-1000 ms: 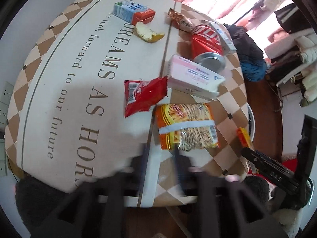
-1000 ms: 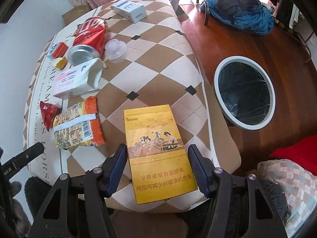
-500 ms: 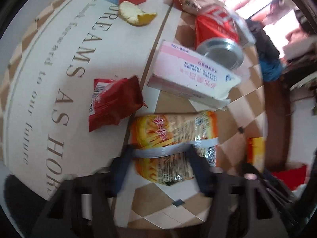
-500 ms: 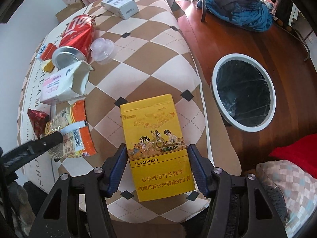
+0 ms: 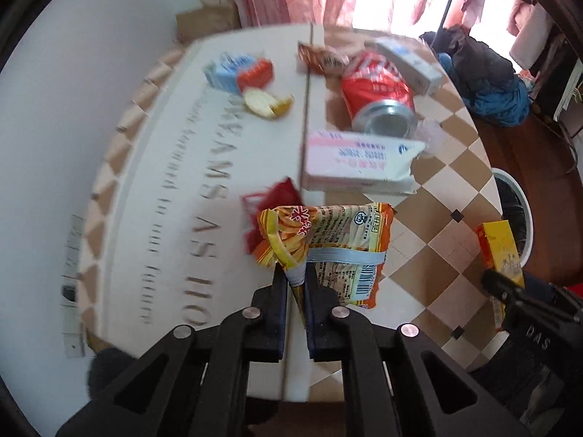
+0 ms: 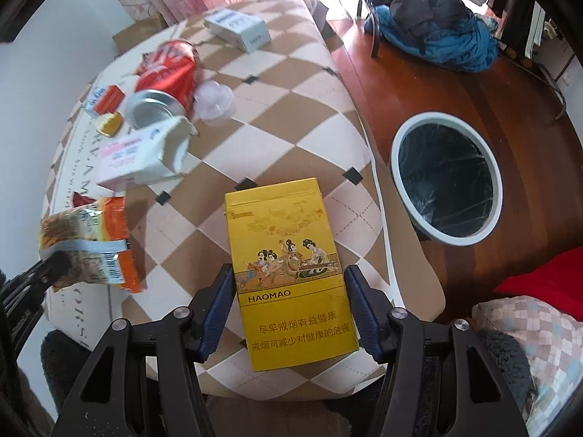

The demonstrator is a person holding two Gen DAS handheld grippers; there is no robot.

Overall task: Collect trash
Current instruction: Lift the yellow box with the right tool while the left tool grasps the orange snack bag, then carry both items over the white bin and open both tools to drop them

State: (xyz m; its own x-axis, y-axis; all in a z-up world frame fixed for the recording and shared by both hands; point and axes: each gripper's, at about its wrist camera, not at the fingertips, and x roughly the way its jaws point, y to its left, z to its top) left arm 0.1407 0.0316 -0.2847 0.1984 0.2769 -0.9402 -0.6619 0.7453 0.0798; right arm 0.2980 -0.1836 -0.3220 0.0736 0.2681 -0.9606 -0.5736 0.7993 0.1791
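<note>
My left gripper (image 5: 296, 279) has its fingers nearly closed, pinching the near corner of the noodle pack (image 5: 328, 247). The pack's long axis runs crosswise to the fingers, most of it off to their right, and it looks lifted off the table (image 6: 291, 83). Just beyond it and to the left sits a red wrapper (image 5: 266, 200), partly hidden by the pack. Past the fingertips lies a pink box (image 5: 359, 160), crosswise, its torn end to the right. Behind that is a red can (image 5: 379, 87) on its side, open mouth facing me, then a blue carton (image 5: 237, 71) and a peel (image 5: 267, 103) to the far left, and a white box (image 5: 410, 63) far right.

My right gripper (image 6: 288, 273) has its fingers spread wide around a yellow pack (image 6: 291, 273), one finger against each long edge. The pack's long axis points straight ahead along the fingers, printed face up, held above the table's near right corner. Beyond the fingertips the checkered top is bare up to a clear cup (image 6: 215, 100) by the can. To the right the table edge drops to wood floor, where a bin (image 6: 446, 178) stands open with free room above it. Clothes (image 6: 433, 29) are piled farther off.
</note>
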